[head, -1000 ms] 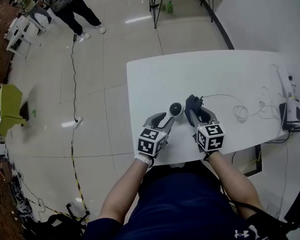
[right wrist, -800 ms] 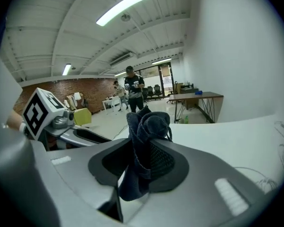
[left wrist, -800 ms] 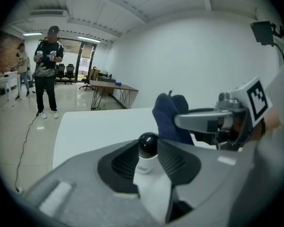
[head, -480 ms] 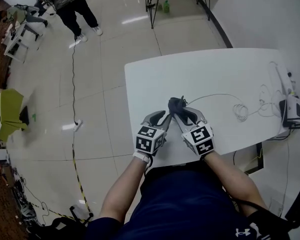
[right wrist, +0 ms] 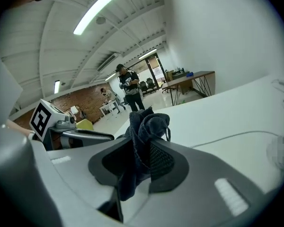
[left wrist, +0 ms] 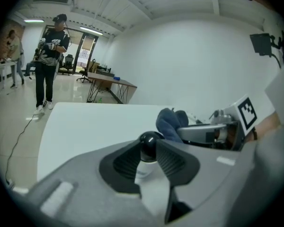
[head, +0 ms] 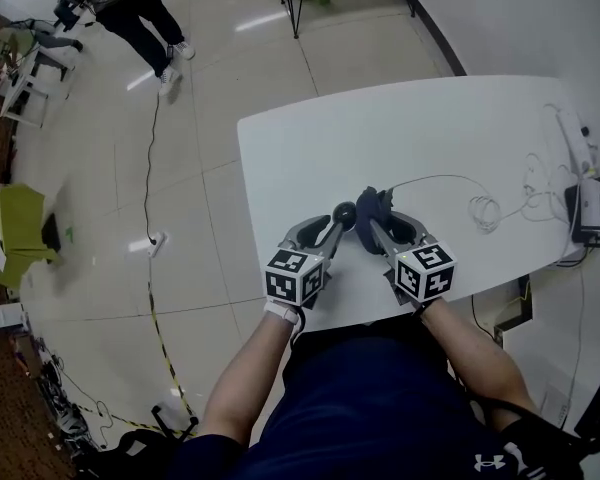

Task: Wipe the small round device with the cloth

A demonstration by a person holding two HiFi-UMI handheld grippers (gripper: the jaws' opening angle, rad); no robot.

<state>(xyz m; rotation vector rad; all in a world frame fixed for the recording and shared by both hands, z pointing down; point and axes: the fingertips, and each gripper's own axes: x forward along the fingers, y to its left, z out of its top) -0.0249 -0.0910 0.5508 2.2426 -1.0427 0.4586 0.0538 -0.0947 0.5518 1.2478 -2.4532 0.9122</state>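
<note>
Wiping is the step in hand, as I judge it. The left gripper (head: 332, 230) steadies the piece and the right gripper (head: 376, 224) brings the rag to it.

Left jaws: they have just been closing and now stand narrow, with the pads pressing either side of the small round device with a glossy black dome and white body (left wrist: 148, 145). The dome pokes up just past the jaw tips and the white body sits lower between the pads.

Right jaws: narrow and clamped on the dark blue bunched cloth (right wrist: 144, 129). A wad stands proud of the tips and a tail hangs down between the pads.

Position: the device sits near the front edge of the white tabletop (head: 430, 133). The cloth wad is just beside it on its right. Whether cloth and dome touch I cannot tell from any view.

To do the step well:
- Hold the left grip firm but not crushing; the dome looks slick and could squirt out.
- Lead with the protruding wad, not the hard jaw tips.
- Sweep over the exposed dome.
- Re-grip to reach the faces the pads cover.
- Stay clear of the thin white cable (head: 450, 181) behind.
</note>
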